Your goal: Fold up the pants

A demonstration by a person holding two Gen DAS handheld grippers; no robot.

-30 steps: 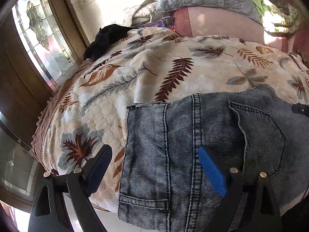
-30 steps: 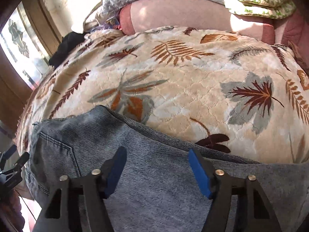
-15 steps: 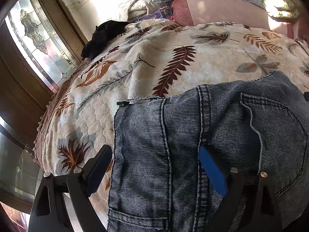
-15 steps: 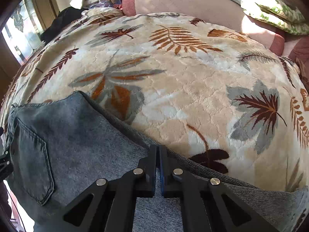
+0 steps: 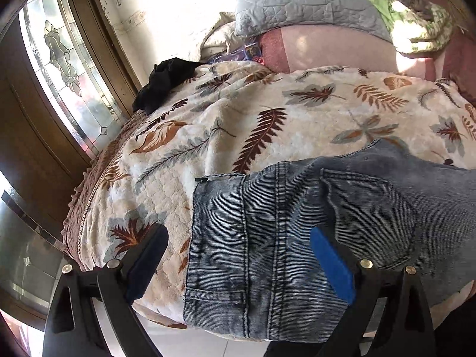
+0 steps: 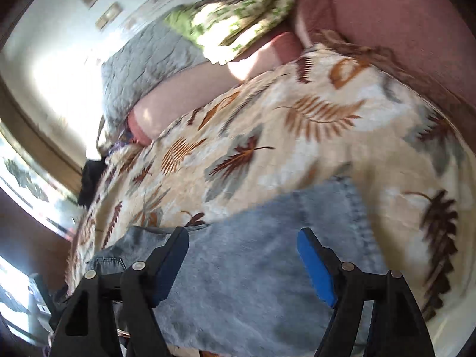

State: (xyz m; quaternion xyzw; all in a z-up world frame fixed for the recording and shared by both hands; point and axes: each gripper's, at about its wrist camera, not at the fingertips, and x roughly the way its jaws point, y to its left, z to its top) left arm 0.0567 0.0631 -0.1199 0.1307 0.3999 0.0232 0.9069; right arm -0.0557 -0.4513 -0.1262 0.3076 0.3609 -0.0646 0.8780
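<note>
My faded blue denim pants (image 5: 297, 232) lie flat on the cream quilted blanket with brown and grey leaf print (image 5: 238, 131), waistband end at the near bed edge. My left gripper (image 5: 238, 255) hovers over the back-pocket area, jaws spread wide, holding nothing. My right gripper (image 6: 242, 261) hovers over the denim, jaws likewise wide apart and empty; that view is motion-blurred.
</note>
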